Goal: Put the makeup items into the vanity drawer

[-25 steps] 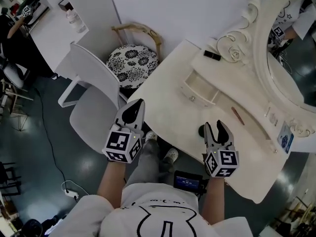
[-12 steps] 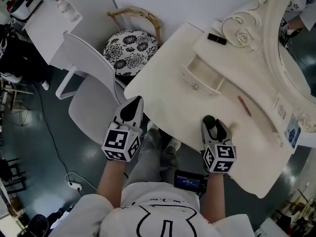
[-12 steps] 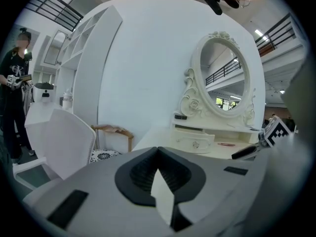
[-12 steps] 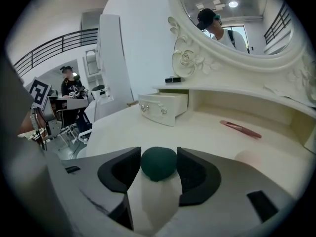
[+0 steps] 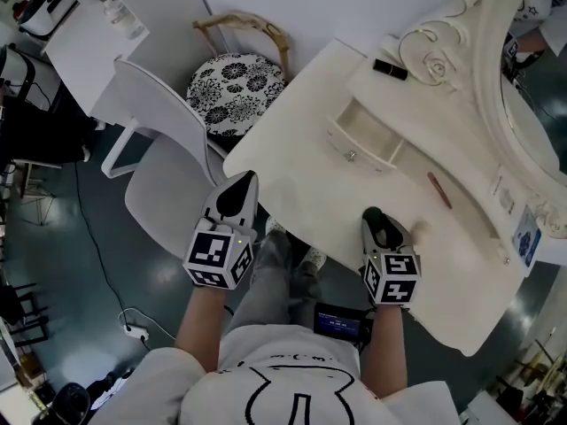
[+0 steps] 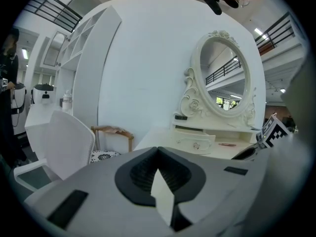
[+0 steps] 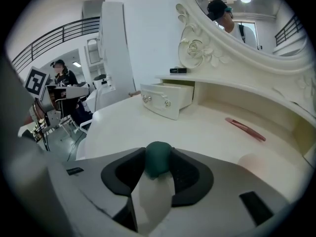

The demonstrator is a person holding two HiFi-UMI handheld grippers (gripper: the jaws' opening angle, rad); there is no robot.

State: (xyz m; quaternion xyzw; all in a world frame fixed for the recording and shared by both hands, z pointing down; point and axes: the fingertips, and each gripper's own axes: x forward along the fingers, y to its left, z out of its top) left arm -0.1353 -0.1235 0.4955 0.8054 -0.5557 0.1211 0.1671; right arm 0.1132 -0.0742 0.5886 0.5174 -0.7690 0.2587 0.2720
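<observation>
Jaws of the right gripper (image 7: 158, 153) have just been closing. A dark green, rounded makeup item (image 7: 158, 163) sits between them, its two sides against the black ribbed pads near their tips. The item looks egg-like and soft-edged, with a smooth matte surface in one even colour. Its lower part is hidden behind the jaws. It rests near the front edge of the cream-white vanity tabletop (image 5: 301, 171), close to the person, with the gripper tilted down onto it.

Farther back on the tabletop, a small cream drawer (image 5: 344, 149) with little metal knobs stands pulled open, well apart from the green item. To the right of the drawer a slim pinkish-red stick (image 5: 439, 189) lies flat near the foot of the raised back shelf (image 5: 416, 118). On that shelf a short black tube (image 5: 390, 69) lies beside the carved rose (image 5: 434, 65) at the base of the oval mirror (image 5: 532, 82), which has an ornate cream frame.

The left gripper (image 6: 158, 151) has its jaws shut together with nothing between them. It hangs off the tabletop's left edge, beside a white plastic chair (image 5: 164, 180). Behind the chair stands a round stool (image 5: 235, 104) with a black-and-white patterned cushion.
</observation>
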